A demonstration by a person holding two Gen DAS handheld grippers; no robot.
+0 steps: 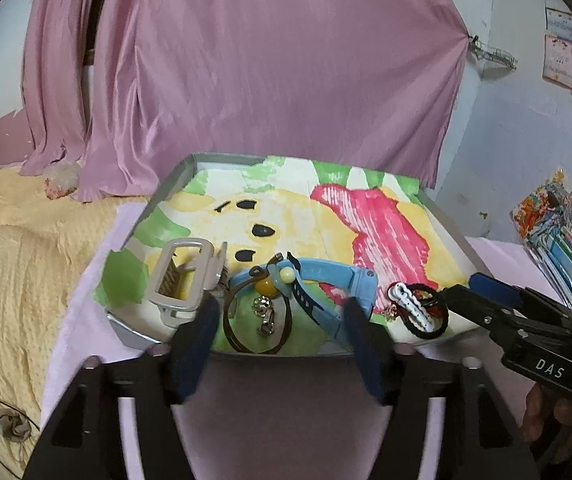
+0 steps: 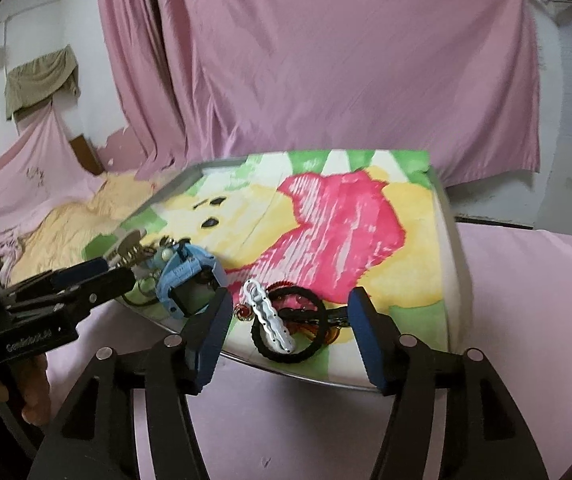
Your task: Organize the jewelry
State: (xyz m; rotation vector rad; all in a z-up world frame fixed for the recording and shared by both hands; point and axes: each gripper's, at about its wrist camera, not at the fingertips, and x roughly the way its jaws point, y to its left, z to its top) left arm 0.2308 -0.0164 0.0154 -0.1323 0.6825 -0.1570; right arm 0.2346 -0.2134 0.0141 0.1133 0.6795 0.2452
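A metal tray (image 1: 138, 340) (image 2: 317, 376) lined with a bright cartoon cloth holds the jewelry along its near edge. From left lie a beige claw hair clip (image 1: 184, 276), a thin dark bangle (image 1: 258, 320) around small silver pieces, a yellow bead (image 1: 266, 287), a blue watch (image 1: 325, 280) (image 2: 188, 280), and a white clip (image 1: 413, 306) (image 2: 270, 316) on a black hair tie (image 2: 289, 324). My left gripper (image 1: 280, 312) is open, its fingers astride the bangle and watch strap. My right gripper (image 2: 289, 312) is open around the white clip and hair tie.
The tray rests on a pink sheet (image 2: 525, 300) over a bed. A yellow blanket (image 1: 14, 260) lies to the left, a pink curtain (image 1: 246, 60) hangs behind, and a stack of books (image 1: 553, 232) stands at the right. A hand (image 1: 545, 412) holds the right gripper's handle.
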